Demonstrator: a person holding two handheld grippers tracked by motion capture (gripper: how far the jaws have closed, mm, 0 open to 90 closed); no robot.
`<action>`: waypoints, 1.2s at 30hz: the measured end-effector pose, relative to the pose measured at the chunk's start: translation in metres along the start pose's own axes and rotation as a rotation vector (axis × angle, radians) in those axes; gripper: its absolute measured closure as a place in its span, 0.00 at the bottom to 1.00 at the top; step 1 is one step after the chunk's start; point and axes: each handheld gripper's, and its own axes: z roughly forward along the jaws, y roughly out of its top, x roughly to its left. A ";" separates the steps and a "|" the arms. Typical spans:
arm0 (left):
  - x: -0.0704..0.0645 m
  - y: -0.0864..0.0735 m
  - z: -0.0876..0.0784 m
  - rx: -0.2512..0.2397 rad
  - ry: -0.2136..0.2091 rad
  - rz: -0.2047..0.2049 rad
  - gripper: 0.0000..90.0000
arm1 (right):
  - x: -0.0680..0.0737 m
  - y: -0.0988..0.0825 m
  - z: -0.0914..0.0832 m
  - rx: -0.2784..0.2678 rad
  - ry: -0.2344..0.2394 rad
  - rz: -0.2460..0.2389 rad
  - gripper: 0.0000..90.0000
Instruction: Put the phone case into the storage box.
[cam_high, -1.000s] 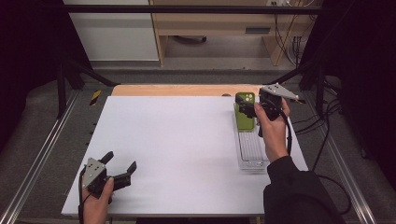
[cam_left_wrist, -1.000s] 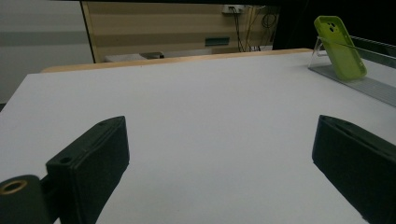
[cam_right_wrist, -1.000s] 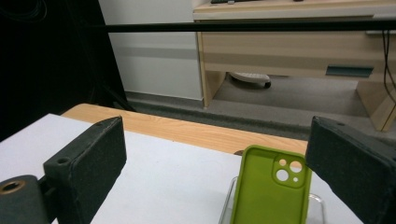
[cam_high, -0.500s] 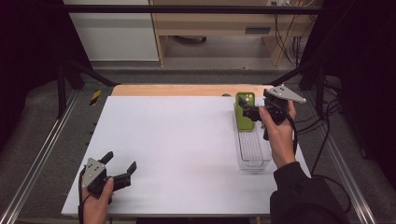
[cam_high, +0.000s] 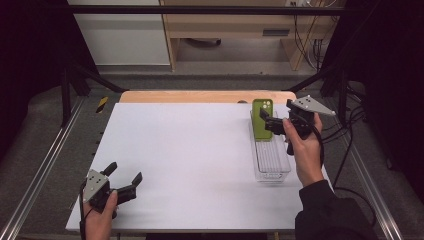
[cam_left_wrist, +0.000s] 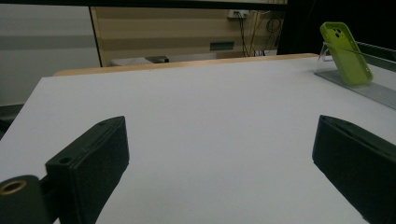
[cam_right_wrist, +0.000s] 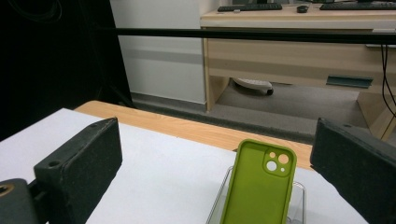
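Phone case (cam_high: 262, 118) leans upright inside clear tray (cam_high: 272, 170); right tool (cam_high: 270, 121) wide open, empty.

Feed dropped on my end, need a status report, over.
Left gripper open, idle at near table corner. Right gripper open, beside green phone case, not gripping. Case leans upright in clear tray. Nothing in between.

Green phone case (cam_high: 262, 118) upright in clear tray (cam_high: 272, 162)
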 end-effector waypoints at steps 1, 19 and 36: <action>0.000 0.000 0.000 -0.002 -0.002 0.004 0.04 | 0.000 0.000 -0.001 -0.002 0.000 0.004 0.03; -0.002 0.002 -0.005 -0.006 0.005 0.024 0.04 | -0.010 -0.006 -0.018 0.023 -0.022 -0.024 0.03; 0.003 0.001 -0.013 -0.009 0.019 0.017 0.03 | -0.021 -0.009 -0.037 0.023 -0.024 -0.018 0.03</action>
